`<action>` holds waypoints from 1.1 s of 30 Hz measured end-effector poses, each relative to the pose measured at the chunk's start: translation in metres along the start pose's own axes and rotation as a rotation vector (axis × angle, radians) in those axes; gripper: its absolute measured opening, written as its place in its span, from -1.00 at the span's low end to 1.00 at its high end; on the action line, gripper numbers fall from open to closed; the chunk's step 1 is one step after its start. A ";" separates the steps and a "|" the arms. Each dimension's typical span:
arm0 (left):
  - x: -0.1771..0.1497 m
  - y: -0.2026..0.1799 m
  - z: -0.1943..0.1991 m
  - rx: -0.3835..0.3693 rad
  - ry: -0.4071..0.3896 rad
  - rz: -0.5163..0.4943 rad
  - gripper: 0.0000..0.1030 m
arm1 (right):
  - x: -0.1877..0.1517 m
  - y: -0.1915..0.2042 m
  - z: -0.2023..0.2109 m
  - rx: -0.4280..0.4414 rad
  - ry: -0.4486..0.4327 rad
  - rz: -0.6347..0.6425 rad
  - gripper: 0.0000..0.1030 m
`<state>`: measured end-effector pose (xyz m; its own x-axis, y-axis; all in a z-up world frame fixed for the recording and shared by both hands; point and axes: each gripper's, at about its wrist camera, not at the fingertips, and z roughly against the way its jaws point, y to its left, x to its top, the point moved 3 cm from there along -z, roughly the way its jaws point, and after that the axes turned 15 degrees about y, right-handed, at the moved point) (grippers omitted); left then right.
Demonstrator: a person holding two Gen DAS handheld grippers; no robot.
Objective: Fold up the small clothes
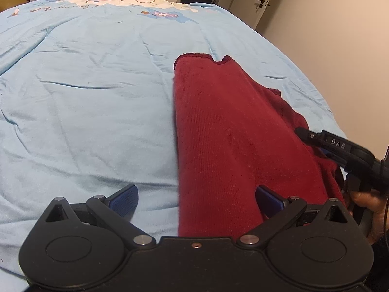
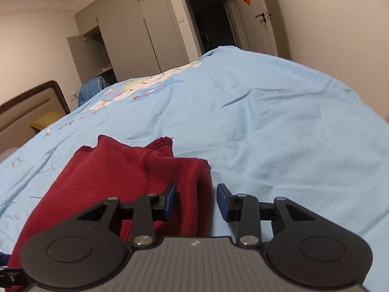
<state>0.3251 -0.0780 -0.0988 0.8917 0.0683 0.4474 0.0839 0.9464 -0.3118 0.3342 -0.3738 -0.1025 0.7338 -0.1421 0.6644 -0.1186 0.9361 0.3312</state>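
A dark red knit garment lies folded lengthwise on the light blue bedsheet. My left gripper is open wide above its near end, straddling its left edge, holding nothing. The right gripper shows in the left wrist view at the garment's right edge. In the right wrist view the garment lies lower left, its right folded edge between the fingers. My right gripper is open, with that edge in the gap and the blue pads apart from the cloth.
The bed's cartoon print lies at the far end. A wardrobe, a dark doorway and a door stand beyond. A headboard and blue bundle are at left. The bed edge runs right.
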 end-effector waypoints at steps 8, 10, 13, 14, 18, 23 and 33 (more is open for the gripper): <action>0.021 -0.002 0.012 0.033 -0.050 -0.018 0.99 | -0.011 -0.013 -0.001 0.060 0.017 -0.089 -0.14; 0.029 -0.001 0.011 0.044 -0.052 -0.021 0.99 | -0.013 -0.012 -0.002 0.057 0.016 -0.079 -0.19; 0.041 0.001 0.006 0.062 -0.046 -0.026 0.99 | -0.015 -0.009 -0.002 0.052 0.016 -0.069 -0.26; 0.044 0.002 0.005 0.061 -0.044 -0.026 0.99 | -0.016 -0.009 -0.003 0.050 0.016 -0.067 -0.28; 0.056 0.005 -0.006 0.051 -0.024 -0.024 0.99 | -0.018 -0.005 -0.004 0.043 0.009 -0.056 -0.32; 0.061 0.007 -0.018 0.027 -0.006 -0.019 0.99 | -0.022 -0.004 -0.005 0.047 -0.009 -0.064 -0.32; 0.058 0.002 -0.021 -0.005 -0.037 -0.046 0.80 | -0.029 -0.003 -0.004 0.044 -0.045 -0.060 -0.33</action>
<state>0.3867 -0.0786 -0.0910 0.8699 0.0367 0.4919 0.1267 0.9472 -0.2947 0.3161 -0.3707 -0.1257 0.7097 -0.2128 0.6716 -0.1056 0.9104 0.4000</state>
